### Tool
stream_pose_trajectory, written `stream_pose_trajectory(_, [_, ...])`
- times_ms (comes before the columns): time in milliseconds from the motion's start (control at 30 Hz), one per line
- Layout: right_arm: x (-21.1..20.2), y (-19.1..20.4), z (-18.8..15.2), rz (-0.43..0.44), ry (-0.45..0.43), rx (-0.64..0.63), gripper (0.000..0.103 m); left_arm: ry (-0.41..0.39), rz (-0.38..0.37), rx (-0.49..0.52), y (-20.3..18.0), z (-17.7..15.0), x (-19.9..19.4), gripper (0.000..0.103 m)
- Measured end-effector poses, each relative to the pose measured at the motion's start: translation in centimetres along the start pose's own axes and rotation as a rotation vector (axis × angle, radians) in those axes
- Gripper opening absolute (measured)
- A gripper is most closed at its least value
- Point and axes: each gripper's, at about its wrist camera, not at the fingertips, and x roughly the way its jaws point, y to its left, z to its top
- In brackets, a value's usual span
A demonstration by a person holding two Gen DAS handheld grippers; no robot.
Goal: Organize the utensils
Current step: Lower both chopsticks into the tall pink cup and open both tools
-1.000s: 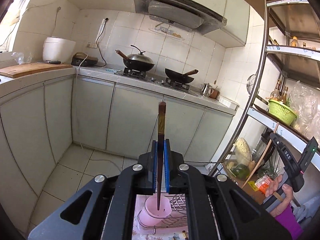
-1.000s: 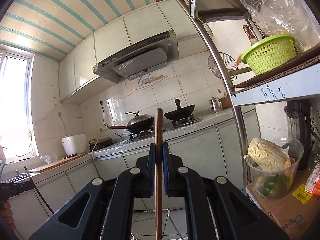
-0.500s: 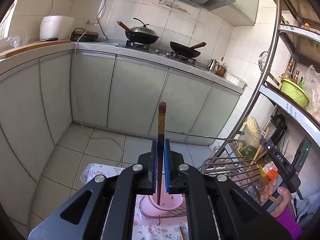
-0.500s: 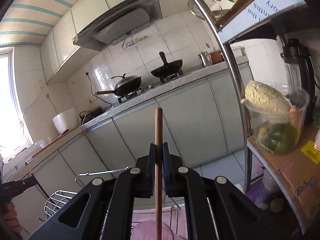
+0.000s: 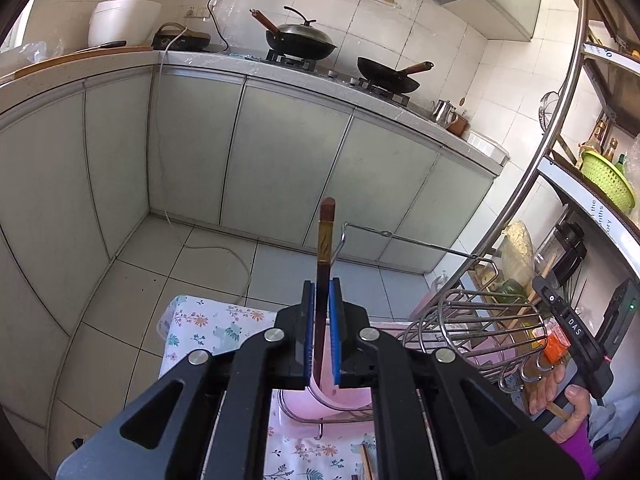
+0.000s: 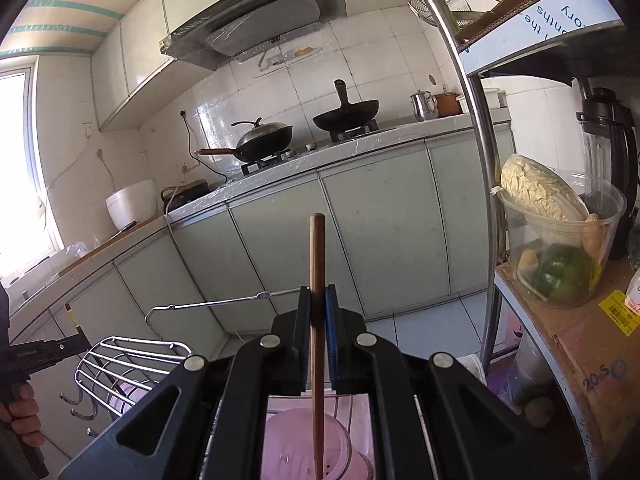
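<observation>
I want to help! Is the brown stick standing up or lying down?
Standing up. In the right tool, the brown stick points straight up, its lower end hanging inside the pink cup.

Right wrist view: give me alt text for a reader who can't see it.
The right gripper holds a chopstick upright in its jaws, its lower end over a pink cup in a wire rack. Behind are kitchen cabinets and two woks on a stove.
</observation>
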Motion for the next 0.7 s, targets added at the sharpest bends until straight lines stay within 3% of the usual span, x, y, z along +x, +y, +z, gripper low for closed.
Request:
stream_pose_trajectory(167, [0.2, 0.1, -0.2, -0.002, 0.027, -0.001, 0.009, -0.001, -0.002, -0.013, 0.2, -0.1, -0.2, 0.028])
stream_pose_trajectory(233, [0.2, -0.1, -0.2, -0.004, 0.035, 0.004, 0.016, -0.013, -0.003, -0.006, 0.1, -0.1, -0.7, 0.031])
stream_pose_trajectory(300, [0.0, -0.3, -0.2, 0.002, 0.036, 0.015, 0.022, -0.022, -0.003, -0.003, 0.1, 0.0, -1.1, 0.032])
stream_pose_trajectory(700, [-4.0, -0.2, -0.9, -0.008, 0.019, 0.008, 0.022, -0.076, -0.028, -0.017, 0.0, -1.2, -5.1, 0.032])
